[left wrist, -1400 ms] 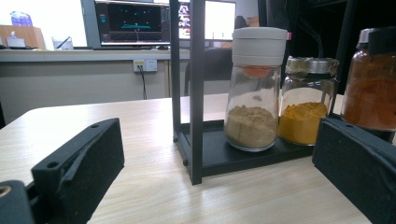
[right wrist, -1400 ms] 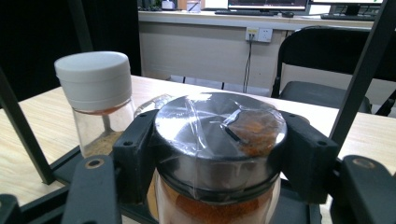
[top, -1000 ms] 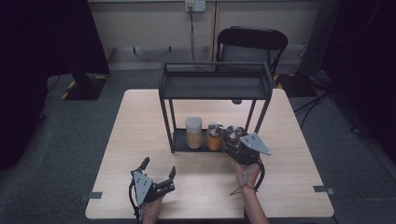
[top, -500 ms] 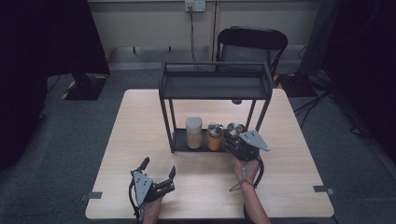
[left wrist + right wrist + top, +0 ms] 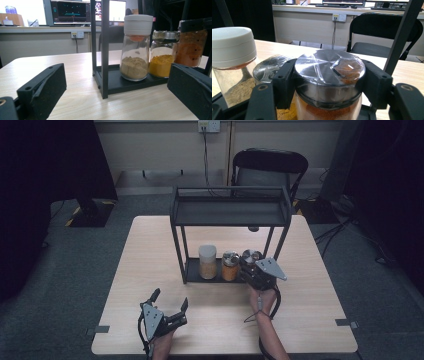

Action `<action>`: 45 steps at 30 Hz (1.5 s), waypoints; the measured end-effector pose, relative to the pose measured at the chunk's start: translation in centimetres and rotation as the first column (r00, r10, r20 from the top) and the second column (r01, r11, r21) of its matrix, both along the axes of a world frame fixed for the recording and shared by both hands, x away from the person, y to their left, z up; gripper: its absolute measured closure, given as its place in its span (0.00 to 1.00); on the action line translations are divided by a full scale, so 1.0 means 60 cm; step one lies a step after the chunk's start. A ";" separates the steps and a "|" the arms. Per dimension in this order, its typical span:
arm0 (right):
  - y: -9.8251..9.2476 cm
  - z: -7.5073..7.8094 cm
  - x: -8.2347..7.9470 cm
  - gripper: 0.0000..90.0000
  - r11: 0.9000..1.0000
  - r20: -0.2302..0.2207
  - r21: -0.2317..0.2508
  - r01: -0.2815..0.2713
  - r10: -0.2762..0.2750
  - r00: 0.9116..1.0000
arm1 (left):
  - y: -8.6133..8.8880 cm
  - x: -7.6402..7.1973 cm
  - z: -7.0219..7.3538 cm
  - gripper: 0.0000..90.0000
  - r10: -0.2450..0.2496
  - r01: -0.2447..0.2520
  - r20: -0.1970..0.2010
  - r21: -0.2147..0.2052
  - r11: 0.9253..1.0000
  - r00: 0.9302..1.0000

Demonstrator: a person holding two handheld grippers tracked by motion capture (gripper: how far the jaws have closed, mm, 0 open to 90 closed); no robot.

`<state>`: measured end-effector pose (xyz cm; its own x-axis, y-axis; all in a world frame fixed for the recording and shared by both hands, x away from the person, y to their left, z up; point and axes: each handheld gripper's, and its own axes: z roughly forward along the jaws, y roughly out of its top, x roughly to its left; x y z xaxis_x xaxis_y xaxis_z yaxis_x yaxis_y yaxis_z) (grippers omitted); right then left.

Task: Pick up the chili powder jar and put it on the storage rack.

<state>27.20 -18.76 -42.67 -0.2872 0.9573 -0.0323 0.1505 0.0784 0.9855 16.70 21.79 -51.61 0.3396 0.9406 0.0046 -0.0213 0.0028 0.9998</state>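
Where the pale wooden table [image 5: 150,250] meets the room, a black chair [image 5: 270,167] stands behind it; on the table sits a black two-level rack [image 5: 230,212], top shelf bare, bottom tray carrying three jars in a row. Leftmost, tall jar with white cap [image 5: 137,47], tan powder inside. Middle, short jar [image 5: 162,56] of yellow powder, metal lid. Rightmost, jar of red-orange powder [image 5: 329,75], metal lid under clear film, standing on the tray just beside the yellow one. Right gripper [image 5: 252,270] is at the tray's right end, jaws clamped on either side of this red jar's lid, pads pressed against the rim. Left gripper [image 5: 170,307] rests low near the table's front edge, well apart from the rack, jaws spread wide with nothing between them, pointing toward the jars.
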 end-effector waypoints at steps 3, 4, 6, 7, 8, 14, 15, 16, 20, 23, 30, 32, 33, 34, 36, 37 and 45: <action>0.003 0.001 0.002 0.39 1.000 -0.003 -0.003 0.005 -0.005 1.000 | 0.000 0.000 0.000 0.02 0.001 -0.001 0.000 -0.003 1.000 1.000; 0.004 0.001 0.003 0.39 1.000 -0.002 -0.004 0.007 -0.007 1.000 | -0.001 0.000 0.000 0.02 0.001 -0.001 0.000 -0.003 1.000 1.000; 0.007 0.001 0.003 0.39 1.000 0.001 -0.011 0.013 -0.013 1.000 | 0.000 0.000 0.000 0.02 0.001 -0.001 -0.001 -0.003 1.000 1.000; 0.008 0.000 0.003 0.39 1.000 0.002 -0.014 0.015 -0.015 1.000 | 0.000 0.000 0.000 0.02 0.001 -0.001 0.000 -0.003 1.000 1.000; 0.009 0.000 0.003 0.39 1.000 0.003 -0.014 0.016 -0.016 1.000 | 0.000 0.000 0.000 0.02 0.001 -0.001 -0.001 -0.003 1.000 1.000; 0.016 -0.005 0.004 0.39 0.999 0.001 -0.026 0.029 -0.029 1.000 | 0.000 0.000 0.000 0.02 0.001 -0.001 0.000 -0.003 1.000 1.000; 0.018 -0.006 0.004 0.39 0.999 0.000 -0.027 0.032 -0.032 0.999 | 0.000 0.000 0.000 0.02 0.001 -0.001 -0.001 -0.004 1.000 1.000; 0.019 -0.007 0.004 0.39 0.999 0.000 -0.026 0.036 -0.036 0.999 | 0.000 0.000 0.000 0.02 0.001 -0.001 -0.001 -0.004 1.000 1.000; 0.025 -0.011 0.003 0.39 0.998 0.004 -0.028 0.056 -0.055 0.998 | 0.000 0.000 0.000 0.02 0.001 -0.001 0.000 -0.003 1.000 1.000; 0.027 -0.013 0.003 0.39 0.998 -0.001 -0.020 0.059 -0.059 0.998 | 0.000 0.000 0.000 0.02 0.000 0.000 0.000 -0.004 1.000 1.000; 0.034 -0.017 0.001 0.39 0.996 0.002 -0.024 0.082 -0.082 0.997 | 0.000 0.000 -0.001 0.02 0.001 -0.001 0.001 -0.006 1.000 1.000; 0.034 -0.019 0.000 0.39 0.996 -0.001 -0.022 0.083 -0.083 0.997 | 0.000 0.000 -0.001 0.02 0.001 -0.001 0.000 -0.006 1.000 1.000; 0.035 -0.020 0.000 0.39 0.996 -0.004 -0.022 0.088 -0.088 0.996 | 0.000 0.000 -0.001 0.02 0.001 -0.001 0.000 -0.005 1.000 1.000; 0.035 -0.021 0.000 0.39 0.996 -0.004 -0.021 0.091 -0.091 0.996 | 0.000 -0.001 -0.001 0.02 0.001 -0.001 0.000 -0.005 1.000 1.000; 0.035 -0.023 0.000 0.39 0.995 -0.008 -0.020 0.094 -0.094 0.996 | 0.000 0.000 -0.001 0.02 0.001 -0.001 0.000 -0.005 1.000 1.000; 0.036 -0.024 0.000 0.39 0.995 -0.008 -0.021 0.096 -0.096 0.995 | -0.001 -0.001 -0.001 0.02 0.001 -0.001 0.000 -0.006 1.000 1.000; 0.040 -0.026 0.002 0.39 0.995 -0.009 -0.021 0.100 -0.100 0.995 | -0.001 -0.001 0.000 0.02 0.002 -0.002 0.000 -0.005 1.000 1.000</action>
